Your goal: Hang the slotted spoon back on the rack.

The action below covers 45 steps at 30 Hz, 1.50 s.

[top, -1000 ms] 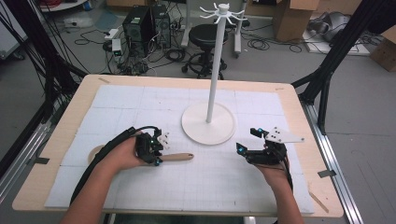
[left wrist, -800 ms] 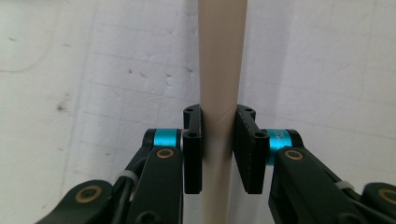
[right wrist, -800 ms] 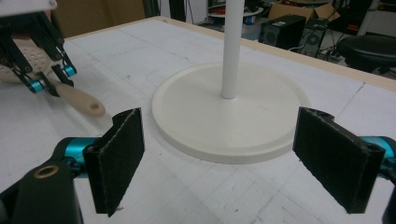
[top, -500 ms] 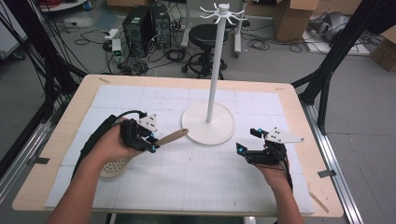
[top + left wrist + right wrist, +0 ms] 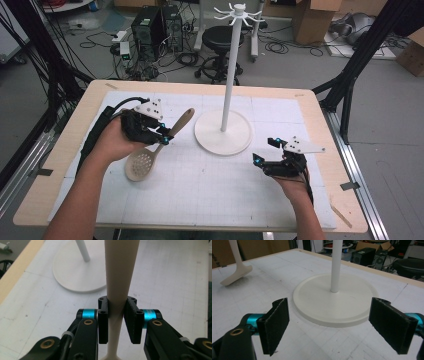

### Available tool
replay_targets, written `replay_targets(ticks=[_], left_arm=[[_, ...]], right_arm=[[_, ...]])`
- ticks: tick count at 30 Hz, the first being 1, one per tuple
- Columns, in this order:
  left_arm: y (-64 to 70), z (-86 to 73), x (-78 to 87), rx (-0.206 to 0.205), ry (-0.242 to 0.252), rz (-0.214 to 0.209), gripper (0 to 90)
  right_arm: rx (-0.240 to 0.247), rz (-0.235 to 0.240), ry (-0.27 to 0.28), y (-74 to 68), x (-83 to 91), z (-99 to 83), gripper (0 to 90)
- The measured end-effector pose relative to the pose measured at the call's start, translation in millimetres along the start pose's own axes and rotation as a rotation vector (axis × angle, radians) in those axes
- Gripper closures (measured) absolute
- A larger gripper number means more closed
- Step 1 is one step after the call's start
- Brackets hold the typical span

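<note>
A beige slotted spoon (image 5: 159,146) is tilted, its perforated bowl low near the mat and its handle pointing up toward the stand. My left gripper (image 5: 164,137) is shut on the spoon's handle (image 5: 120,277), which runs up between the jaws in the left gripper view. A white stand (image 5: 223,132) with a round base, a tall pole and hooks at the top rises at the table's middle. My right gripper (image 5: 260,159) rests open on the mat to the right of the base (image 5: 335,303), with nothing between its pads (image 5: 275,323). The spoon's bowl (image 5: 235,272) appears far left in the right gripper view.
A white gridded mat (image 5: 210,195) covers the wooden table (image 5: 55,150). Black frame posts stand at both sides of the table. Computers, a stool and cables lie on the floor beyond the far edge.
My left gripper has lifted the spoon's handle end and swung it up and back; the spoon went from lying flat to tilted. The right gripper has stayed put.
</note>
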State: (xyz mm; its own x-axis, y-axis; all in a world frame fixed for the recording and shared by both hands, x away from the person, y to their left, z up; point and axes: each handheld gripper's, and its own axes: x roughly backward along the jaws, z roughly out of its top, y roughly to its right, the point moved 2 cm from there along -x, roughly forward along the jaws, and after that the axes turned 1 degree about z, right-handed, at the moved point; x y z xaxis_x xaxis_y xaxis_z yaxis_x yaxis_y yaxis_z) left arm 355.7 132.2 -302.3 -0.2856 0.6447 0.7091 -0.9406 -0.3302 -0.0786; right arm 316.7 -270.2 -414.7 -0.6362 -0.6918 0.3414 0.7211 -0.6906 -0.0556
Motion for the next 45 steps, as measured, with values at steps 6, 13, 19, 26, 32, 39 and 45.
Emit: replay_targets(ticks=[6,13,19,26,32,39,45], left_arm=[[-12.6,20.6,11.2,0.046,0.052,0.009,74.6],[-22.1,47.2,19.6,0.049,0.090,0.002,74.6],[-25.9,75.9,22.8,0.026,0.084,0.014,74.5],[-29.1,105.5,28.9,0.014,0.107,0.016,74.5],[-34.6,125.7,33.9,0.019,0.116,0.036,74.5],[-52.8,144.3,37.1,0.029,0.105,0.039,74.5],[-72.9,156.2,37.7,0.056,0.094,0.062,74.5]], right_arm=[[0.002,0.000,0.004,0.6,0.1,0.2,16.1],[-0.001,0.004,0.003,-0.3,0.1,0.1,16.1],[-0.003,0.005,0.005,0.3,0.0,0.1,16.1],[-0.003,0.008,0.009,0.4,0.7,-0.1,16.1],[-0.005,0.011,0.014,0.7,0.5,-0.6,16.1],[-0.010,0.014,0.009,-1.0,0.7,-0.8,16.1],[-0.013,0.011,0.018,1.2,1.5,-0.8,16.1]])
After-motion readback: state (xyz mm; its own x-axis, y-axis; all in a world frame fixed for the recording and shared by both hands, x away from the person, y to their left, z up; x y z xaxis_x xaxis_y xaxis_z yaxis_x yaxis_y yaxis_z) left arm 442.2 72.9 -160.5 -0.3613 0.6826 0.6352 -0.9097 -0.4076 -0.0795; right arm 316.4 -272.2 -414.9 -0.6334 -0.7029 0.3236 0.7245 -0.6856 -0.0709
